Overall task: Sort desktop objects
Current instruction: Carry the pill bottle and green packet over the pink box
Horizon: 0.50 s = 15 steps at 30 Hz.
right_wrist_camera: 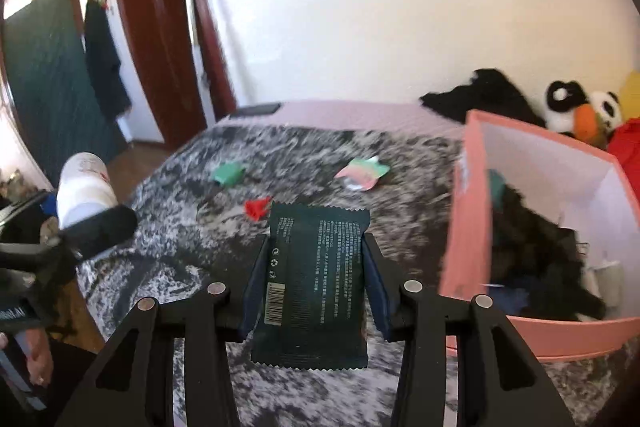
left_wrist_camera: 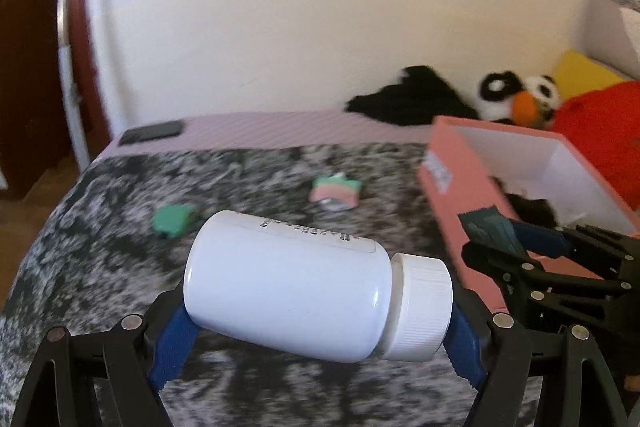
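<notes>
My left gripper is shut on a white pill bottle, held sideways with its cap to the right, above the mottled grey cloth. The bottle also shows at the left of the right wrist view. My right gripper is shut on a dark green sachet, held flat just left of the pink box. In the left wrist view the right gripper sits by the pink box front wall. On the cloth lie a green packet, a pink-green packet and a small red piece.
The pink box holds dark items. A black phone lies on the lilac strip at the back left. Black cloth, panda toys and a red cushion lie behind the box. The cloth's left edge drops to the floor.
</notes>
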### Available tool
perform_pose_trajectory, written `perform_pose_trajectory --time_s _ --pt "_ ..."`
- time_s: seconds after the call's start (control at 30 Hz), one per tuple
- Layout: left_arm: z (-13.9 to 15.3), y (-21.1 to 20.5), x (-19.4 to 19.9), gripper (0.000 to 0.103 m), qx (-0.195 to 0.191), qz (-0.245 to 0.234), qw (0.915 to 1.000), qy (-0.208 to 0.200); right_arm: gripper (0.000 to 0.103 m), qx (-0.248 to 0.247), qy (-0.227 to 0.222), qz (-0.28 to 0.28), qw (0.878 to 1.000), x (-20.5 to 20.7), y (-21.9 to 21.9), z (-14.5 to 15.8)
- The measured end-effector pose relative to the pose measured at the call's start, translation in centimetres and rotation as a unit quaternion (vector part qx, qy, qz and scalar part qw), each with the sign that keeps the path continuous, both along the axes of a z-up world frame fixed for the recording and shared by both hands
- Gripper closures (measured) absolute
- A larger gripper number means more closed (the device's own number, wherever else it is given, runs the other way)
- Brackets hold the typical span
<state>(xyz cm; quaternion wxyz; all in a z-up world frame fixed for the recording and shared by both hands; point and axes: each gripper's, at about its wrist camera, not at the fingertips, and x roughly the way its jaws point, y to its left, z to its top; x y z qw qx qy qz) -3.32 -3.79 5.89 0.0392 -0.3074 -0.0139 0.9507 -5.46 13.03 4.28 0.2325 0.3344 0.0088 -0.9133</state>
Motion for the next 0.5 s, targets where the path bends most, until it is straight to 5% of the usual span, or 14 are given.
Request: perform_pose_trajectory --time_s 0.3,0.5 --pt "4.4 10.4 -0.4 0.018 -0.011 -0.086 0.9957 0.034 0.056 -0.033 0.062 -0.079 0.994 3.4 10.6 5.1" --pt "7.0 17.7 -2.1 0.018 -0.006 -0.154 0.9867 0.051 0.056 -0.043 0.118 -0.177 0.976 5.2 19.5 8.5"
